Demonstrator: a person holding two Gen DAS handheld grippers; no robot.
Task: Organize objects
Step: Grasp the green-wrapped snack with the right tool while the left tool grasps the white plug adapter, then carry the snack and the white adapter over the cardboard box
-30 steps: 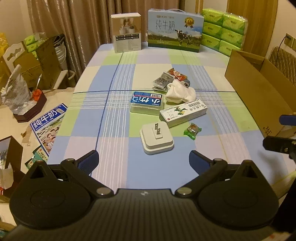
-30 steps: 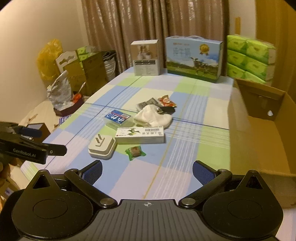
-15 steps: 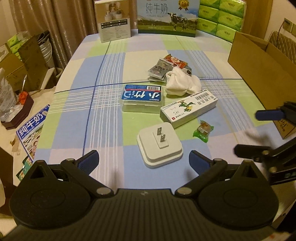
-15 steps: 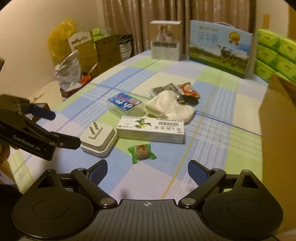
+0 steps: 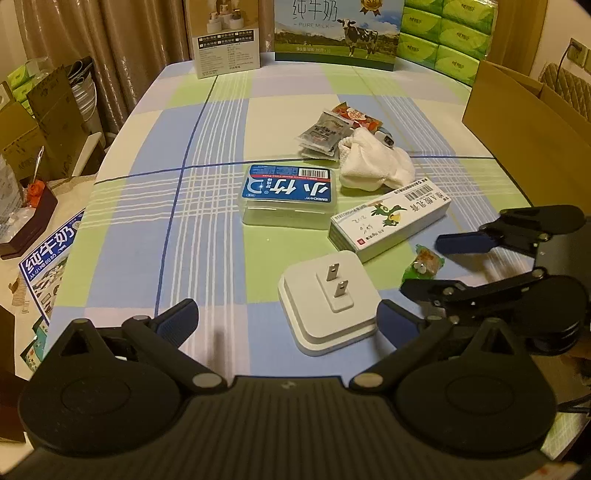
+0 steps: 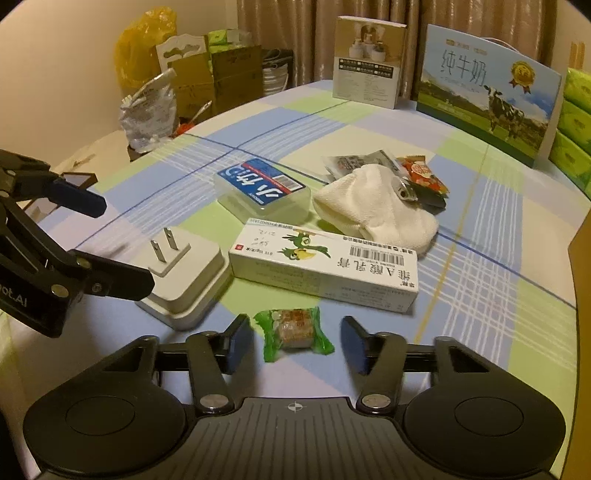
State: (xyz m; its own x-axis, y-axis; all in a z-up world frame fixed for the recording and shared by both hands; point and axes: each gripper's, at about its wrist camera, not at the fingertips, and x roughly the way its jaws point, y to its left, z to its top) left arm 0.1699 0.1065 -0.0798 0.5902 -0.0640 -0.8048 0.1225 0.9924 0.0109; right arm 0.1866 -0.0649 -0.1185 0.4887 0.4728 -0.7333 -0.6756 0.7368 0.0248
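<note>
A green-wrapped candy [image 6: 294, 332] lies on the checked tablecloth between the open fingers of my right gripper [image 6: 295, 341], which is narrowed around it without touching. The candy also shows in the left wrist view [image 5: 424, 264]. A white plug adapter [image 5: 330, 298] lies prongs up just ahead of my open, empty left gripper [image 5: 286, 319]; it also shows in the right wrist view [image 6: 181, 274]. Behind lie a long white medicine box [image 6: 325, 266], a clear box with a blue label [image 6: 263, 190], a white cloth [image 6: 373, 210] and snack packets [image 6: 421, 173].
An open cardboard box [image 5: 532, 110] stands at the table's right edge. A milk carton box [image 5: 338, 33], a beige box [image 5: 226, 37] and green tissue packs [image 5: 447, 33] line the far end. Cartons and bags stand on the floor at the left [image 6: 192, 85].
Both grippers have moved forward and down toward the objects. My right gripper now straddles the candy with its fingers closer together. The left gripper has come up to the plug adapter.
</note>
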